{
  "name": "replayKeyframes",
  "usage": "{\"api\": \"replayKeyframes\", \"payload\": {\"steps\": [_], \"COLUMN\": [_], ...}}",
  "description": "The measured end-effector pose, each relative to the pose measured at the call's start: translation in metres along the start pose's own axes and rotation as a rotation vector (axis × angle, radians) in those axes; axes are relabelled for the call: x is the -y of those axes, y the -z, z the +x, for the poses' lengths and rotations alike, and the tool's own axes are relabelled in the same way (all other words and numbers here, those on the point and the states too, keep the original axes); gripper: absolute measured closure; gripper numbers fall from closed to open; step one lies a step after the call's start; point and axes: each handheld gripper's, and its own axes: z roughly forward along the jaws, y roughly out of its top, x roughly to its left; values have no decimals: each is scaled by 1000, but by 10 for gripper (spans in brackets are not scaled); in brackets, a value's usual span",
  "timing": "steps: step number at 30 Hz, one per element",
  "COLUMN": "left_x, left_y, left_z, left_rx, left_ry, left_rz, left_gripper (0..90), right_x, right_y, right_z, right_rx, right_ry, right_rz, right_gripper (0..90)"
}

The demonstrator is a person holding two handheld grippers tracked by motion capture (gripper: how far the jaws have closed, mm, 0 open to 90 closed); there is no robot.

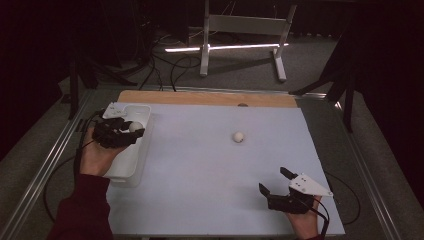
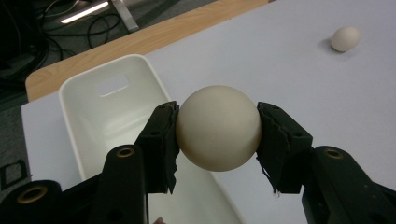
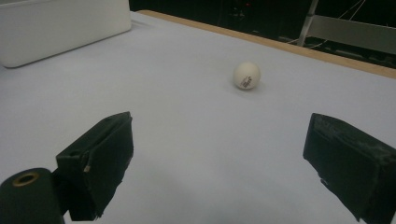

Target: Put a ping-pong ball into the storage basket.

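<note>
My left gripper (image 2: 218, 128) is shut on a cream ball (image 2: 218, 127), its black pads pressing the ball's two sides. It holds the ball over the right rim of a white bin (image 2: 112, 109) at the table's left. In the high view the left gripper (image 1: 131, 131) and the held ball (image 1: 135, 126) hang above the bin (image 1: 141, 114). A second cream ball (image 1: 238, 136) lies loose on the white table top (image 1: 210, 170), also seen as the loose ball (image 3: 246, 75) with dark print. My right gripper (image 1: 274, 181) stands open near the front right, well short of that ball.
A wooden strip (image 1: 205, 98) runs along the table's far edge. Metal rails frame the table's sides. Beyond it stand a white frame (image 1: 245, 30) and cables on the floor. The white bin's side (image 3: 60, 28) shows far left in the right gripper view.
</note>
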Motion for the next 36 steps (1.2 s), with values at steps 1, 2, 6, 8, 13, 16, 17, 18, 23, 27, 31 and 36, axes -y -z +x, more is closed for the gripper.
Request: {"api": "replayKeyframes", "payload": {"steps": [1, 2, 6, 8, 13, 16, 17, 18, 23, 27, 31, 36], "left_x": [1, 1, 3, 4, 6, 7, 7, 7, 8, 10, 12, 13], "left_y": [1, 1, 2, 2, 4, 4, 4, 4, 6, 5, 6, 8], "left_z": [1, 2, 5, 6, 9, 10, 10, 10, 13, 14, 17, 20], "left_rx": [0, -1, -4, -9, -12, -10, -13, -12, -3, -4, -5, 12], "left_ry": [4, 6, 12, 10, 2, 0, -7, -9, -16, -29, -29, -25], "left_rz": [-1, -3, -2, -2, -1, -3, 0, 1, -2, 7, 7, -3], "left_gripper": [514, 515, 514, 514, 514, 514, 513, 513, 513, 513, 512, 512], "right_x": [0, 0, 0, 0, 0, 0, 0, 0, 0, 0, 0, 0], "right_y": [0, 0, 0, 0, 0, 0, 0, 0, 0, 0, 0, 0], "right_z": [0, 0, 0, 0, 0, 0, 0, 0, 0, 0, 0, 0], "right_rx": [0, 0, 0, 1, 0, -1, -1, -1, 1, 0, 0, 1], "right_ry": [0, 2, 0, 1, 2, 2, 2, 3, 0, 1, 3, 2], "right_rz": [1, 1, -1, 0, 1, 2, 3, 2, 0, -1, 2, 3], "right_gripper": [81, 81, 81, 81, 80, 81, 81, 81, 81, 81, 81, 81]}}
